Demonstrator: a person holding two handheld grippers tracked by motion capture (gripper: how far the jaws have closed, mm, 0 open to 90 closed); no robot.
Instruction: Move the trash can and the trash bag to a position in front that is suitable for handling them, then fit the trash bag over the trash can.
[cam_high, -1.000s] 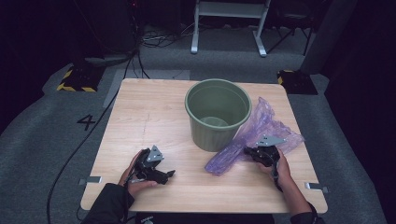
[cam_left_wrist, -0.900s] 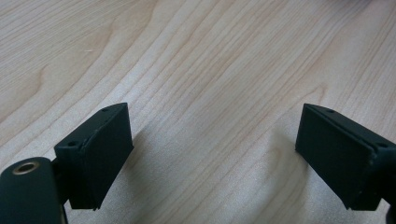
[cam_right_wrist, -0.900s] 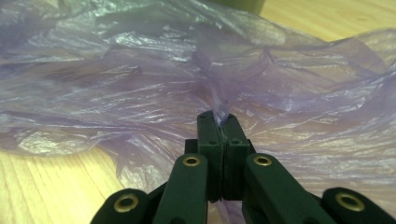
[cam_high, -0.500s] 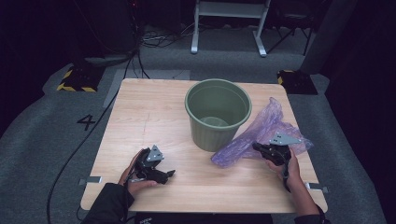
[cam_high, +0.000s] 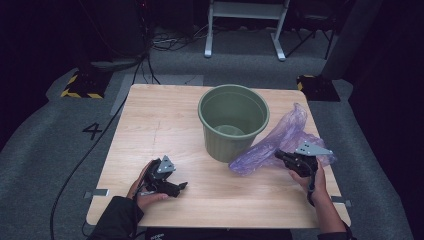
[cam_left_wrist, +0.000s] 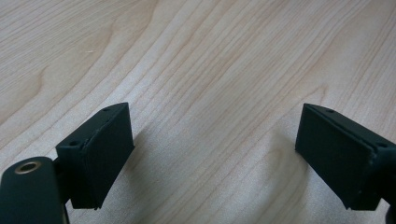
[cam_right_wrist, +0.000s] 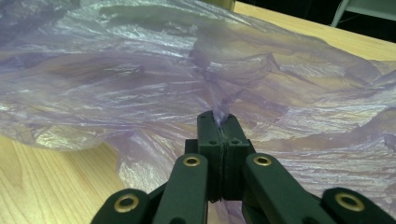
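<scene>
Two grippers work over the wooden bench (cam_high: 165, 125). At the lower left of the high view, the left gripper (cam_high: 176, 188) lies low over the bench in the person's hand, its jaws released and spread wide; in the left gripper view bare wood grain lies between them. At the centre stands the green bucket (cam_high: 233, 122), upright. Just to its right, touching its side, the purple plastic bag (cam_high: 280, 137) sprawls crumpled across the right of the frame. At the lower right, the right gripper (cam_high: 278, 154) has its jaws clenched on a pinched fold of the bag; in the right gripper view that fold rises from between the tips, the rest billowing across the upper frame.
</scene>
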